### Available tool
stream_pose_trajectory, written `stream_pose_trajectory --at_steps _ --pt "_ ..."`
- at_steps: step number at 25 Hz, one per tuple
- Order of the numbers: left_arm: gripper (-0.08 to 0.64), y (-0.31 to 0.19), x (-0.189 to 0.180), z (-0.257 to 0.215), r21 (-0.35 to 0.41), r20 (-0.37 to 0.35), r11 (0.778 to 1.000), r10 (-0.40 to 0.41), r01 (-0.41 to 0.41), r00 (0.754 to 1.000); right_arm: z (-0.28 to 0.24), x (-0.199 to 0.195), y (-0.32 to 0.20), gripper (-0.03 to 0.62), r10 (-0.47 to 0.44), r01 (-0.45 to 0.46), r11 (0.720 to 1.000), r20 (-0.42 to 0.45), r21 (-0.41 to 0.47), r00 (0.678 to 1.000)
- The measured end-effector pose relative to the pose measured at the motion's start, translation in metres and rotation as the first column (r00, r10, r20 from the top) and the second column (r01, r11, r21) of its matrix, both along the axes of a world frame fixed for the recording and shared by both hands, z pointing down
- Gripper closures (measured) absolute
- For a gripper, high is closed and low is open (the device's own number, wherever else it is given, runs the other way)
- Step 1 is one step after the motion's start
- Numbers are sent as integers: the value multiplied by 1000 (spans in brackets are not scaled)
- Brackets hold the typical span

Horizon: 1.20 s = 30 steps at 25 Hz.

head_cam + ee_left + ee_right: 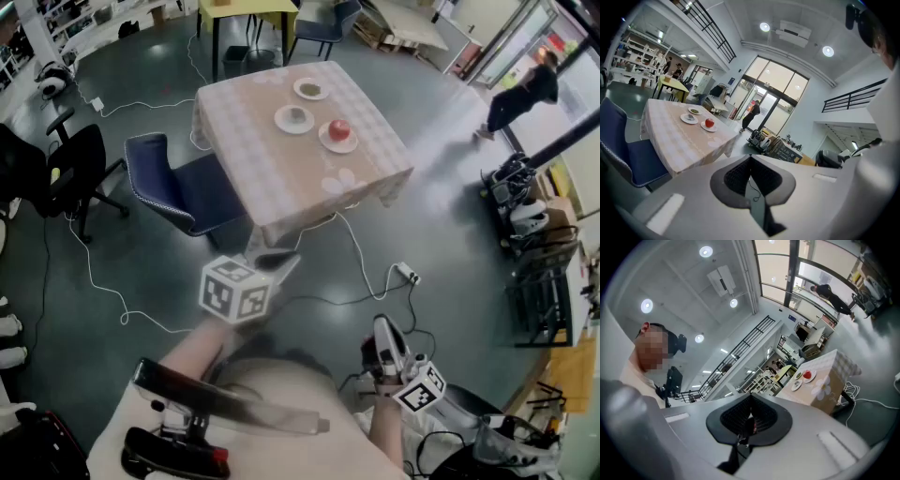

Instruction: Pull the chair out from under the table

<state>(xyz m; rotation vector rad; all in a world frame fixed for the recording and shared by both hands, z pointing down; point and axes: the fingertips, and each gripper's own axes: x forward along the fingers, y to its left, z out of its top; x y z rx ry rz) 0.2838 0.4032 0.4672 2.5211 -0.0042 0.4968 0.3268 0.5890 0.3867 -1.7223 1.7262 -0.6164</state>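
Grey open-plan floor, table [272, 178] mid-room, blue chair [178, 187] with seat tucked under its left edge. Left gripper [274, 262] and right gripper [382, 339] closed, empty, well apart from it; pull seemingly not begun.

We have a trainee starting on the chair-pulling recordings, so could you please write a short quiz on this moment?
1. True or false: the left gripper grips the chair.
2. How many plates stand on the table? A two, B three, C five.
3. What colour is the seat of the chair beside the table?

Key: 1 false, its jaws are shut on nothing, well short of the chair; 2 B; 3 dark blue.
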Motion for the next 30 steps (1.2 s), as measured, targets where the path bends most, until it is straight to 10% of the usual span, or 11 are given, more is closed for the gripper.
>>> stream_pose_trajectory --at_steps 11,20,25,30 --pt "561 -10 11 19 -38 66 998 -56 59 996 15 20 -22 580 -93 93 996 5 -8 996" --pt "561 6 75 -53 250 -53 968 18 -5 998 19 48 -25 578 -268 251 960 -154 -124 951" --pt "561 5 71 -54 22 -77 989 -143 145 987 26 59 -18 580 -346 328 935 -150 -133 926" --pt "561 14 53 -53 -326 -126 912 -303 249 945 37 71 -6 578 -402 389 912 -86 -132 912"
